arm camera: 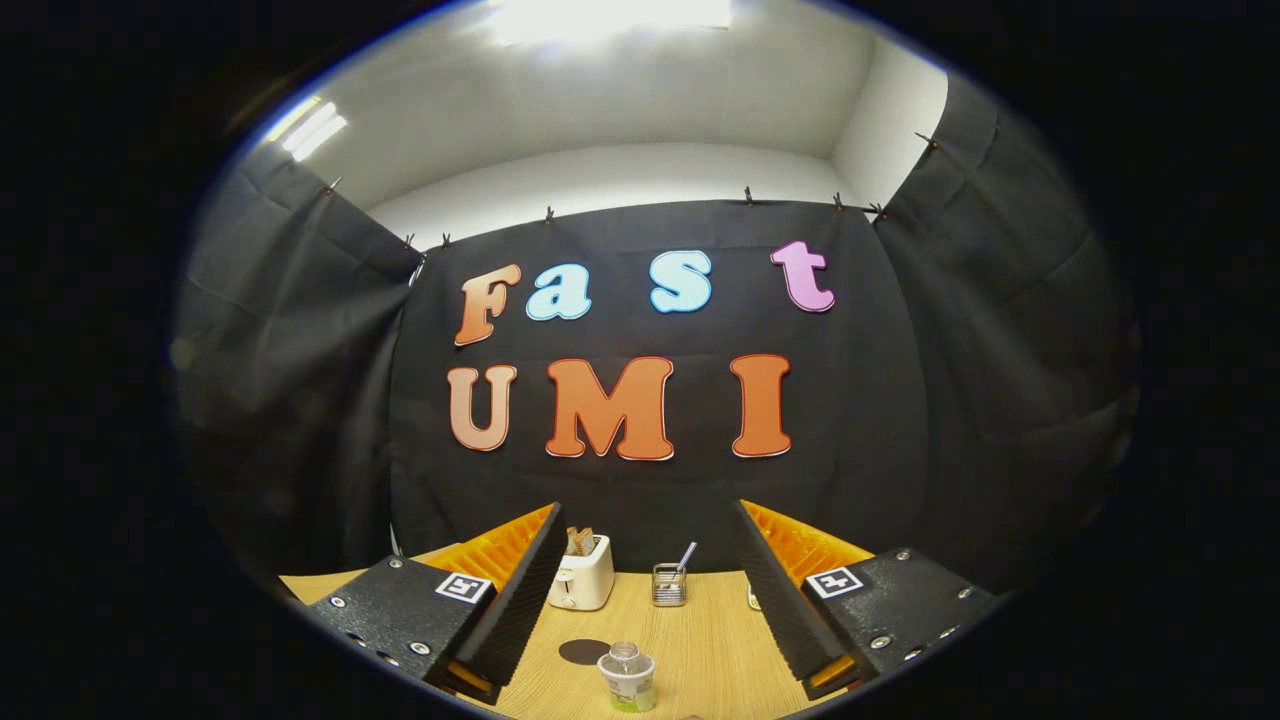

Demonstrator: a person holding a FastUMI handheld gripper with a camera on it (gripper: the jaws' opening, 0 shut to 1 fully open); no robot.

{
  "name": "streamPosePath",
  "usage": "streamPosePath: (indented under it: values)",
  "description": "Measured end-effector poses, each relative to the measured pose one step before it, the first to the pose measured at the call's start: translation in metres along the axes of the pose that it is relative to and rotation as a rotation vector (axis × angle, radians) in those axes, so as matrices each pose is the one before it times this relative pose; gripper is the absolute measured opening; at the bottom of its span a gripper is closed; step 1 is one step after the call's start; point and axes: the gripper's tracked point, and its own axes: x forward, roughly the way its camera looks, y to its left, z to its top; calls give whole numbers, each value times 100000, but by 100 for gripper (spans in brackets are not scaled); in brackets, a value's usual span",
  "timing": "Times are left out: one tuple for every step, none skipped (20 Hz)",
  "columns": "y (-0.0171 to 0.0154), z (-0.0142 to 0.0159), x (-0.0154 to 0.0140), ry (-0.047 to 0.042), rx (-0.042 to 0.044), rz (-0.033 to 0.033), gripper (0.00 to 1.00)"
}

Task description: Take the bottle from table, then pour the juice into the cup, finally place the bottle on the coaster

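Status: task not yet begun, judging by the layout. Lower left of the frame: the gripper point(640, 590) holds its fingers spread wide, gripping nothing. Lower centre, between the fingers on the light wooden table point(700, 640): a dark round flat coaster point(584, 652) lies bare, and just right of it stands a small clear bottle with a green-and-white label point(627, 677), possibly uncapped; the view is too small to confirm. Beyond the fingers stand a cream toaster point(582, 580) and a wire-mesh holder with a straw point(669, 584). Remaining: grasp, pour, place.
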Motion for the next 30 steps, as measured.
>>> streamPosePath:
  values:
    - [155, -205, 49, 373, 153, 350, 98]
    - [-29, -240, 40, 281, 328, 93, 98]
    - [43, -297, 128, 143, 439, 120, 98]
    - [72, -264, 9, 286, 623, 62, 98]
    - [70, -442, 66, 649, 485, 402, 98]
    - [-13, -554, 48, 843, 519, 158, 98]
    - [-73, -498, 20, 762, 659, 48, 98]
    - [23, -464, -69, 578, 603, 341, 98]
    - [-7, -629, -24, 672, 500, 229, 98]
    - [-17, -650, 29, 528, 497, 327, 98]
    - [-6, -694, 117, 463, 685, 215, 98]
    - [38, -663, -5, 366, 1105, 256, 98]
    - [162, -773, 51, 804, 567, 900, 98]
    - [210, -888, -53, 713, 303, 999, 98]
    - [226, -854, 74, 968, -335, 1079, 98]
    - [57, -961, -27, 1189, -727, 593, 98]
    - [57, -1114, 122, 2014, -1657, 424, 98]
    - [-4, -1215, -59, 1789, -2307, 112, 98]
    - [98, -1014, 44, 1584, -2725, 29, 98]
    - [59, -837, -68, 1066, -2754, -70, 98]
    - [224, -814, -78, 626, -2273, 306, 98]
    - [295, -755, -92, 850, -1781, 417, 98]
    - [301, -908, 18, 1251, -1064, 398, 99]
    - [236, -967, 222, 1367, -530, 319, 99]
    - [153, -973, 237, 1526, 464, 30, 99]
    - [130, -835, 250, 1886, 1183, 337, 99]
    - [113, -932, 422, 2037, 2121, 174, 99]
    - [143, -946, 385, 2377, 2529, 658, 99]
    - [204, -780, 359, 1825, 2704, 871, 99]
    - [80, -716, 502, 1797, 1739, 759, 99]
